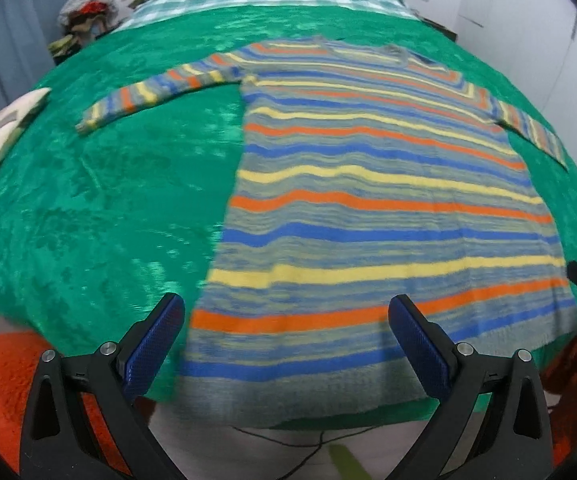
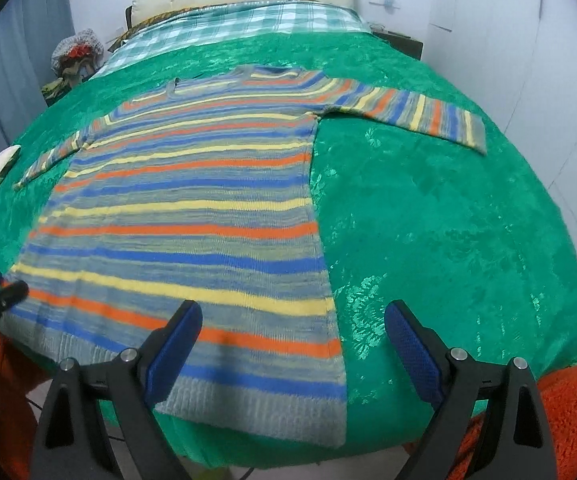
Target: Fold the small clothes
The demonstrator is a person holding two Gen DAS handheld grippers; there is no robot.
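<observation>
A striped knit sweater (image 1: 368, 184) lay flat and face-up on the green bedspread (image 1: 108, 200), both sleeves spread sideways, its grey ribbed hem at the spread's near edge. Bands of orange, yellow and blue ran across a grey-blue ground. The left gripper (image 1: 286, 316) hung above the sweater's hem corner, jaws wide apart and holding nothing. The right gripper (image 2: 292, 320) hung above the opposite hem corner, likewise spread wide and empty.
</observation>
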